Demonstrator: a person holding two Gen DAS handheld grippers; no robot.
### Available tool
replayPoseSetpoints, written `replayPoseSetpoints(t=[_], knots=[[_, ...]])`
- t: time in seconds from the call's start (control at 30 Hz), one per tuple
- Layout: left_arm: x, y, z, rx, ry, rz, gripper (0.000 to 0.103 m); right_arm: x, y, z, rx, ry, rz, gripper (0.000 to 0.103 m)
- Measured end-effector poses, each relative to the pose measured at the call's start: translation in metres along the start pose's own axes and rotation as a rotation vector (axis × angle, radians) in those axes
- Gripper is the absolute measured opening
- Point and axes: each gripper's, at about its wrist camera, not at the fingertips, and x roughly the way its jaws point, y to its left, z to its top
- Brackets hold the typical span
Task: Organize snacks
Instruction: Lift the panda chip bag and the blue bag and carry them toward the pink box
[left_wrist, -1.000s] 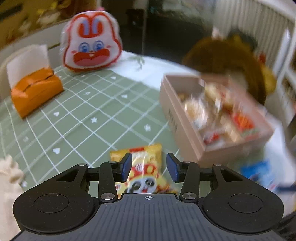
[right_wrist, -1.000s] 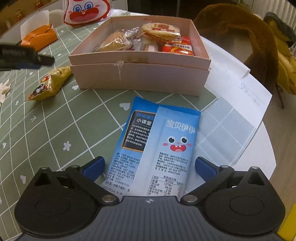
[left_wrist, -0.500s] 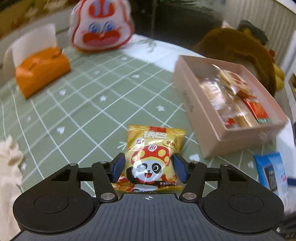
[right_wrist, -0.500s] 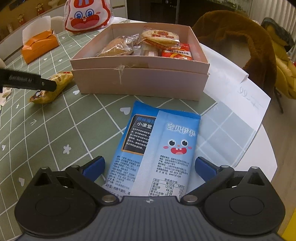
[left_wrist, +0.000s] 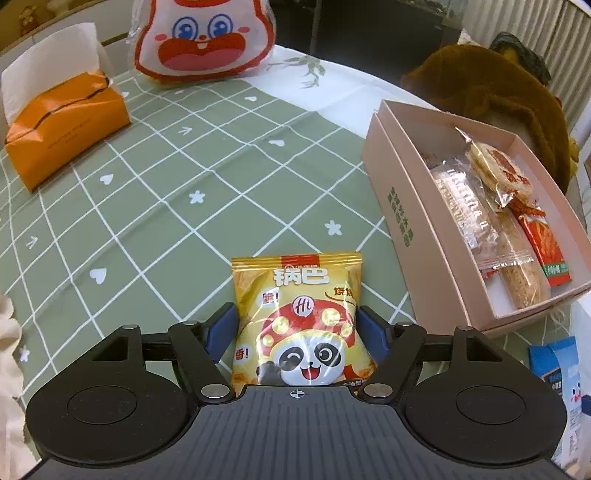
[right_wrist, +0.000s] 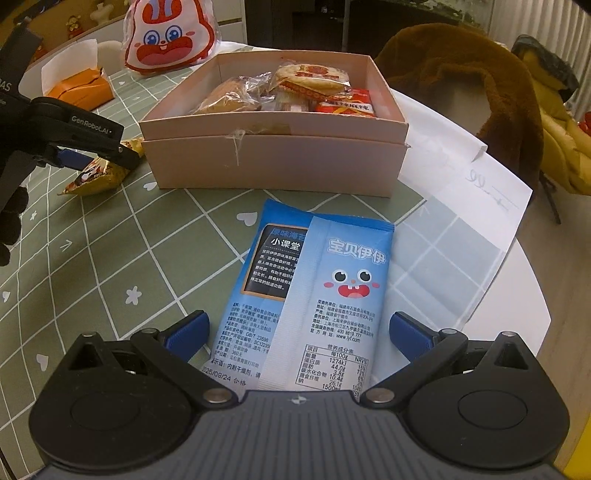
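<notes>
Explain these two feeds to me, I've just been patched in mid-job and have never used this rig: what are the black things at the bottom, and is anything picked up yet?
No robot arm here: a person holds a two-finger gripper in each hand, and each gripper carries a fisheye camera looking along its blue-padded fingers. The black shape at the bottom of each picture is that gripper's own body.

Left wrist view: the left gripper has the yellow panda snack bag between its fingers. Its jaws are opening, and the bag lies on the green checked tablecloth.

Right wrist view: the right gripper stands open either side of the blue snack packet, which lies flat, not gripped. The left gripper shows at that picture's left edge.

Between them sits the pink box, already holding several wrapped snacks. Further back are an orange tissue pack and a rabbit-face bag.
</notes>
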Motion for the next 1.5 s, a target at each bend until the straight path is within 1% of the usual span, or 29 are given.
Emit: replayPoseSetpoints(t=[0.07, 0.17, 0.23, 0.3, 0.43, 0.53, 0.67, 0.8, 0.9, 1.03, 1.1, 1.17, 1.27, 1.33, 1.43, 1.5], knots=[[-0.004, -0.002, -0.005, 0.008, 0.001, -0.012, 0.072, 0.000, 0.000, -0.001, -0.003, -0.003, 0.002, 0.103], [-0.021, -0.012, -0.025, 0.013, -0.017, -0.027, 0.071, 0.000, -0.001, 0.000, -0.010, 0.007, 0.008, 0.103], [-0.036, -0.022, -0.045, 0.019, -0.022, -0.033, 0.070, 0.000, -0.001, 0.001, -0.011, 0.013, 0.009, 0.103], [-0.049, -0.033, -0.065, 0.016, -0.022, -0.052, 0.064, 0.001, -0.001, 0.002, -0.008, 0.020, 0.008, 0.103], [-0.070, -0.054, -0.098, 0.031, -0.012, -0.080, 0.062, 0.003, 0.000, 0.008, 0.011, 0.053, -0.002, 0.103], [-0.078, -0.060, -0.112, 0.027, -0.015, -0.093, 0.062, 0.006, 0.002, 0.013, 0.030, 0.068, -0.018, 0.103], [-0.087, -0.062, -0.126, -0.004, -0.017, -0.102, 0.061, 0.012, 0.002, 0.022, 0.062, 0.087, -0.037, 0.103], [-0.088, -0.067, -0.134, 0.015, -0.013, -0.103, 0.062, 0.015, 0.002, 0.027, 0.086, 0.106, -0.052, 0.103], [-0.082, -0.070, -0.131, 0.024, 0.011, -0.083, 0.068, 0.015, 0.001, 0.027, 0.085, 0.106, -0.047, 0.103], [-0.077, -0.077, -0.126, 0.053, 0.029, -0.056, 0.072, 0.013, 0.000, 0.025, 0.074, 0.096, -0.042, 0.101], [-0.076, -0.080, -0.126, 0.060, 0.026, -0.047, 0.072, 0.010, 0.000, 0.024, 0.061, 0.095, -0.036, 0.098], [-0.076, -0.082, -0.127, 0.053, 0.018, -0.038, 0.072, 0.007, 0.001, 0.025, 0.036, 0.098, -0.021, 0.088], [-0.077, -0.082, -0.129, 0.049, 0.005, -0.030, 0.071, 0.003, 0.002, 0.026, -0.001, 0.108, -0.011, 0.084], [-0.078, -0.080, -0.129, 0.037, 0.003, -0.036, 0.069, -0.001, 0.002, 0.024, -0.010, 0.106, -0.015, 0.082], [-0.081, -0.075, -0.130, -0.005, 0.010, -0.087, 0.067, -0.009, -0.001, 0.020, -0.019, 0.114, -0.004, 0.081], [-0.084, -0.077, -0.130, -0.009, 0.011, -0.115, 0.065, -0.019, -0.004, 0.018, -0.026, 0.105, 0.017, 0.081]])
